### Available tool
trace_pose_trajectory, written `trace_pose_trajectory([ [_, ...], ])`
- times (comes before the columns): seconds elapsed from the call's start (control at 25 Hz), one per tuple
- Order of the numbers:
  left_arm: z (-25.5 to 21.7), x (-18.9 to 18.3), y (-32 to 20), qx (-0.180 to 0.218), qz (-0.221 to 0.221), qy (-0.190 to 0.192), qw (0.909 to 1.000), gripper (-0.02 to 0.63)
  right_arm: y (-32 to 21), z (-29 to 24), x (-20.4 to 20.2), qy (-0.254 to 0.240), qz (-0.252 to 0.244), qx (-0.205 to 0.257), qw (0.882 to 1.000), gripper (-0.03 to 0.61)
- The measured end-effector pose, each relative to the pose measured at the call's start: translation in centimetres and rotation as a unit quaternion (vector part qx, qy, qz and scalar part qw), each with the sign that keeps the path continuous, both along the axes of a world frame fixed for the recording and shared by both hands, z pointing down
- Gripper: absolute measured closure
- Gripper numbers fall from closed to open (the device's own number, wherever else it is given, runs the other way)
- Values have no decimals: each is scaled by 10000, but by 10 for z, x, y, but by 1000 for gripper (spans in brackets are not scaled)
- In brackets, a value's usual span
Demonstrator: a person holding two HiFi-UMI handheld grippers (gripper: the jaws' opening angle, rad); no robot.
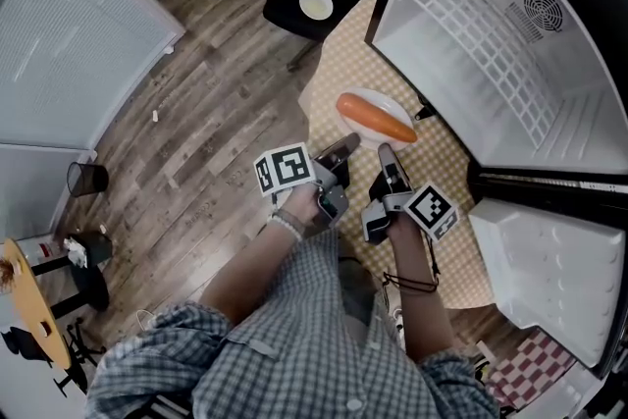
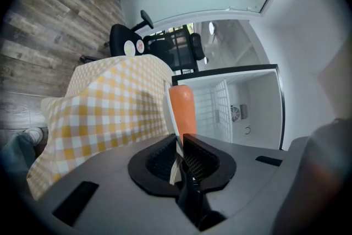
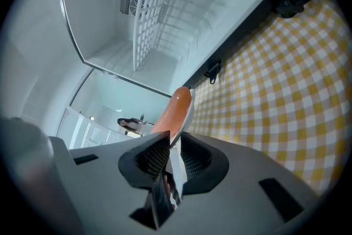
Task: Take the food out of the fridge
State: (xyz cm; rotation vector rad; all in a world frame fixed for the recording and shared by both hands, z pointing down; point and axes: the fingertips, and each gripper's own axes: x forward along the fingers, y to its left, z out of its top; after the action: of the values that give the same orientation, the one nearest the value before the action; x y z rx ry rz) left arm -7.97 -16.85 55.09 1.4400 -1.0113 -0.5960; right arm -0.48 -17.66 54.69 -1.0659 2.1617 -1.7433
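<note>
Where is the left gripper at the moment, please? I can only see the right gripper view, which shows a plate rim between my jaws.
Observer: In the head view, the left gripper is shut on the near rim of the same plate, just beside the right gripper.
Operator: Thank you. Is there anything past the far end of the table?
Observer: Yes, a black chair stands there with three small plates on its seat.
</note>
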Motion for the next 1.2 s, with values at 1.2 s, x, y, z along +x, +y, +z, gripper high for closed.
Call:
trace_pose_trajectory([
  [1.2, 72, 0, 16, -1370, 528, -757, 9863, 565, 14, 72, -2, 1270, -300, -873, 9876, 526],
])
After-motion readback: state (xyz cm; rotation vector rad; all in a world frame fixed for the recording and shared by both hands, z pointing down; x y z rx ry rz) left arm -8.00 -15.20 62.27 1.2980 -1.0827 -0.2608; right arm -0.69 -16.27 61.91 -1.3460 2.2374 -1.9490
